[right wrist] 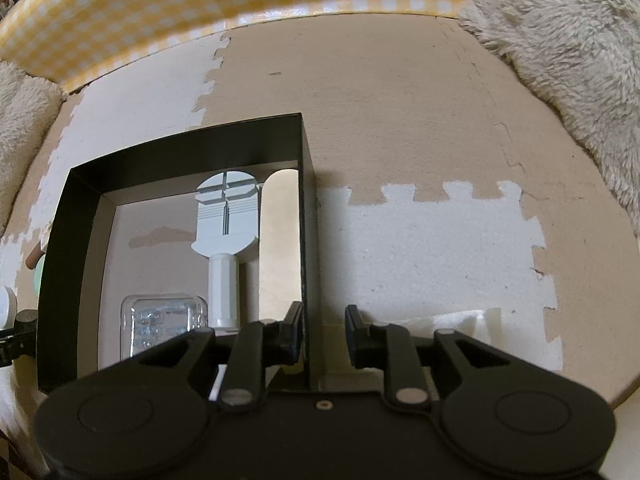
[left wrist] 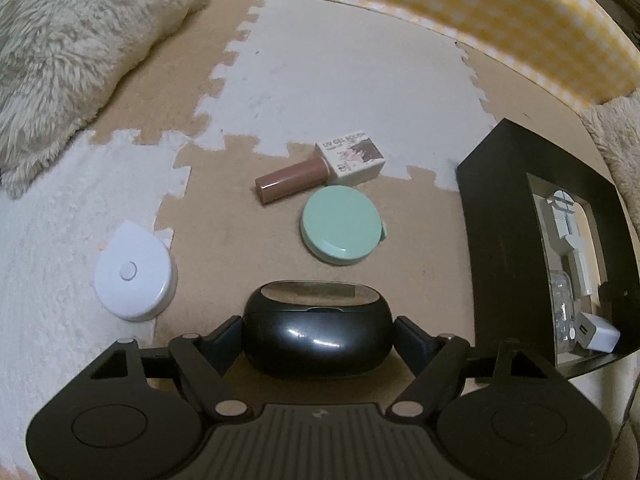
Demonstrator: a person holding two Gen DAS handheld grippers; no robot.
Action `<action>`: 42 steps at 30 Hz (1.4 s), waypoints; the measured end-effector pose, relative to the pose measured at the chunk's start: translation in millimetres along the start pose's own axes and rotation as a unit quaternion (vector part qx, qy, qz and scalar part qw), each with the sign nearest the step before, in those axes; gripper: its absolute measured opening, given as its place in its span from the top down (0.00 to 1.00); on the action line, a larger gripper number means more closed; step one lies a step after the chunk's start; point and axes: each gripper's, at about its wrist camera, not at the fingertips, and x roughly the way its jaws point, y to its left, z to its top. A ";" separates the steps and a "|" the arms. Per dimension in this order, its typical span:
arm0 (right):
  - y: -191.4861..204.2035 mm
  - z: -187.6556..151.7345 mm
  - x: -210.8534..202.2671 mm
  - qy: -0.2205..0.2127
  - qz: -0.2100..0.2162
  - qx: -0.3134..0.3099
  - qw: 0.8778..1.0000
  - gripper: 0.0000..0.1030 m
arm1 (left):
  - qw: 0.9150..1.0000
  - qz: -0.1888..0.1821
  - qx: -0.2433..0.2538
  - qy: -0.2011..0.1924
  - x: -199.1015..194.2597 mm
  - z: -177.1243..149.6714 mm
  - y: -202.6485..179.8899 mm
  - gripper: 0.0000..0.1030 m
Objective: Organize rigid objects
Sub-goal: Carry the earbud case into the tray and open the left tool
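My left gripper (left wrist: pixel 318 334) is shut on a glossy black oval case (left wrist: pixel 318 340), held just above the mat. Ahead lie a mint round compact (left wrist: pixel 342 226), a brown gel polish bottle (left wrist: pixel 294 180) against its white box (left wrist: pixel 352 158), and a white teardrop device (left wrist: pixel 134 272) at the left. The black box (left wrist: pixel 508 216) stands at the right. In the right wrist view my right gripper (right wrist: pixel 323 334) straddles the right wall of the black box (right wrist: pixel 310 208), jaws a little apart on either side of it. Inside lie a white tool (right wrist: pixel 226 220) and a clear plastic case (right wrist: pixel 164 324).
Fluffy beige blankets (left wrist: pixel 68 52) (right wrist: pixel 568 52) lie at the mat's edges. A yellow checked cloth (left wrist: pixel 440 4) runs along the back. A white charger cube (left wrist: pixel 598 334) sits in the box. White paper (right wrist: pixel 460 320) lies right of the box.
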 end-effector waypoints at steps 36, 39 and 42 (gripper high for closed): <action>0.7 -1.1 -0.2 -0.001 0.014 -0.002 1.000 0.85 | 0.992 -0.121 0.040 -0.023 16.1 58.7 -164.5 0.22; 0.8 -1.0 -0.1 -0.001 0.015 -0.001 1.000 0.85 | 0.993 -0.100 0.044 -0.037 18.6 57.9 -169.8 0.16; 1.0 -1.1 -0.1 -0.001 0.015 -0.001 1.000 0.85 | 0.993 -0.110 0.035 -0.031 17.2 58.9 -169.4 0.04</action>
